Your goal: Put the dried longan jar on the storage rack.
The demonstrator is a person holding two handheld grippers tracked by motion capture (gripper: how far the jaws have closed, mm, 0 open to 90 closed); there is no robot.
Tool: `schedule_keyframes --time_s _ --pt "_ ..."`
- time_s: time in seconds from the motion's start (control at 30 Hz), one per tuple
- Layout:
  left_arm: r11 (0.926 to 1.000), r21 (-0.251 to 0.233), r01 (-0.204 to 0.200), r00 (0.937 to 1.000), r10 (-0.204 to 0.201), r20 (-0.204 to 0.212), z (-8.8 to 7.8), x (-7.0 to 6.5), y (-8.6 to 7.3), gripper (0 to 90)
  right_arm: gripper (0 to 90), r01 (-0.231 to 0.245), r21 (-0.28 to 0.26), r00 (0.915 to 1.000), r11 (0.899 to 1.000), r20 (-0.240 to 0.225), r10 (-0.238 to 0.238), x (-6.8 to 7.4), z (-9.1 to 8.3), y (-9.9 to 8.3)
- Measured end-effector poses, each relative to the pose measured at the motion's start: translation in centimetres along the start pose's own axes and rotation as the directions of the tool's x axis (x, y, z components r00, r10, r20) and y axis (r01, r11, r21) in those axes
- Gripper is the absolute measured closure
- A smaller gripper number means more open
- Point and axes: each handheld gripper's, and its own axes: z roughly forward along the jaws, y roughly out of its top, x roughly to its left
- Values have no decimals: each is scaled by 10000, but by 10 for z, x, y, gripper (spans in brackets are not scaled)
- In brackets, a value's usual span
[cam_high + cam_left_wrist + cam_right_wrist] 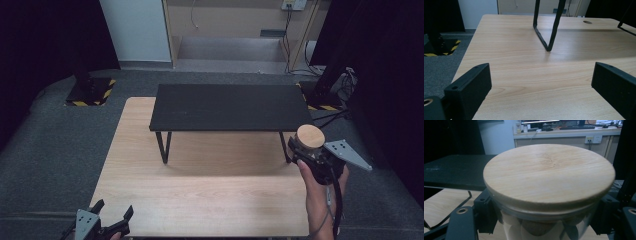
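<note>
A light wooden table (200,195) stands on grey carpet, and a low black shelf (230,106) on thin metal legs stands on its far half. Everything below is placed against that shelf.

The right gripper (306,150) is held up off the shelf's near right corner, just in front of the right leg (284,146). Its jaws are clamped on a glass jar (308,141) with a round wooden lid (310,136); the jar stands upright between them. In the right gripper view the lid (549,173) sits flat on the jar, the black jaws press the glass wall on either side just under the lid's rim, and some pale content shows through the glass, too blurred to identify. Behind the jar in that view the shelf top (454,171) stretches to the left at about lid height. The person's right hand (317,192) grips the tool from below, with the grey three-cornered plate (346,152) sticking out away from the shelf and a cable hanging down along the forearm.

The left gripper (114,212) is well in front of the shelf's left end, at the table's near left corner. Its jaws are spread wide and hold nothing. In the left gripper view they frame bare wood, with the shelf's left leg (547,32) standing ahead between them.
</note>
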Motion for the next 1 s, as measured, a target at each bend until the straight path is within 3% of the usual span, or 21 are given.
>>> schedule_keyframes --time_s 0.5,1.0 --pt "10000 -13 90 9999 -90 -62 0 3 -2 16 252 275 68 9995 9996 -160 -274 2 32 42" --pt "9999 21 98 9999 -98 -78 2 5 -2 16 252 477 334 9988 9983 -119 -473 1 71 61"
